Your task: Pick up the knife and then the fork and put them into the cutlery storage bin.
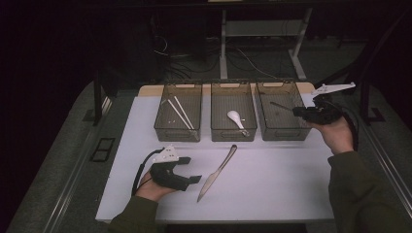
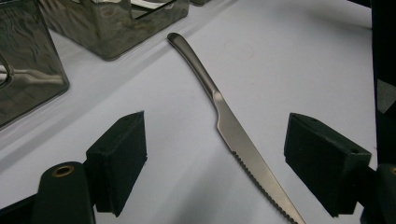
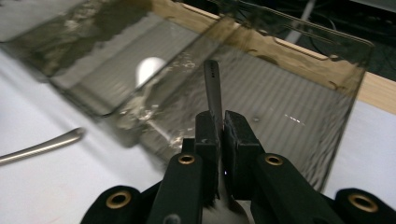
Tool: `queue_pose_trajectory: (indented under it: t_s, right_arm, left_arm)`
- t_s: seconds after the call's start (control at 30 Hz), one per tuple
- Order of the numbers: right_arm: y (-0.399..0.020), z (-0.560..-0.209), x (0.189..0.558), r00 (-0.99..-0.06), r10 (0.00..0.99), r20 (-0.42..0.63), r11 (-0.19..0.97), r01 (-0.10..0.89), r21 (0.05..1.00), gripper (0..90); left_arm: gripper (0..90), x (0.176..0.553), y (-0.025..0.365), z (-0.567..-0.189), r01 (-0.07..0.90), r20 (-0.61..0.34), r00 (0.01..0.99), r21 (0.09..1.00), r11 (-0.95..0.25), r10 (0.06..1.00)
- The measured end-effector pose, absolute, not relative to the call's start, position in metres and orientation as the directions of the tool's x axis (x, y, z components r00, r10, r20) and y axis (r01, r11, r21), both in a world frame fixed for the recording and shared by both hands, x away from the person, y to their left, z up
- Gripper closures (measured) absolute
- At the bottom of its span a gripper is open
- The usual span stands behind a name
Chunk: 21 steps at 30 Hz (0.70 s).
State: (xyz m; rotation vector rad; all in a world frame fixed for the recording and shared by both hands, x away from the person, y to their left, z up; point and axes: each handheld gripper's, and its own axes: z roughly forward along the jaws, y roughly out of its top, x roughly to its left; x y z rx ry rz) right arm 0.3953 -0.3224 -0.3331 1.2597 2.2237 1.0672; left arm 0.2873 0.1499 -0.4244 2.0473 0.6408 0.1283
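Pinched tight in my right claw [image 3: 219, 128] is a slim metal utensil [image 3: 212, 88], its handle end poking up from between the pads; which kind it is I cannot tell, since the working end is hidden below the claw. I hold it by the middle so the long handle points ahead, over the right-hand bin [image 1: 282, 110] of three smoky clear bins standing in a row at the back of the counter [image 1: 272, 184]. In the high view that claw [image 1: 297, 111] sits at the bin's right rim with the handle reaching in over it, which I judge to be the line-up for a drop into that compartment.

The sorting looks to be one kind per bin: chopsticks [image 1: 179, 114] lie in the left bin [image 1: 178, 111], a white spoon [image 1: 236, 118] in the middle bin [image 1: 233, 110].

My left claw [image 2: 215, 154] rests low on the counter with its pads spread wide and nothing between them. A serrated table knife [image 2: 233, 133] lies flat on the white surface just ahead of it, blade toward the claw, handle toward the bins. I keep that hand parked beside the knife, probably the next piece to lift.
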Motion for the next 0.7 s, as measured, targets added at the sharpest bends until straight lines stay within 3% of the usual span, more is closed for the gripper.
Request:
queue_pose_trajectory:
  t_s: [0.37, 0.7]
  right_arm:
    - [-0.316, -0.363, 0.448, -0.461, 0.886, 0.043, 0.298, 0.637, 0.711, 84.5]
    - [-0.304, -0.397, 0.469, -0.441, 0.897, 0.031, 0.329, 0.711, 0.621, 84.3]
  left_arm:
    - [20.4, 0.287, 0.149, -0.425, 0.388, -0.165, 0.861, 0.824, -0.413, 0.481]
    - [20.4, 0.287, 0.149, -0.425, 0.386, -0.167, 0.864, 0.825, -0.414, 0.474]
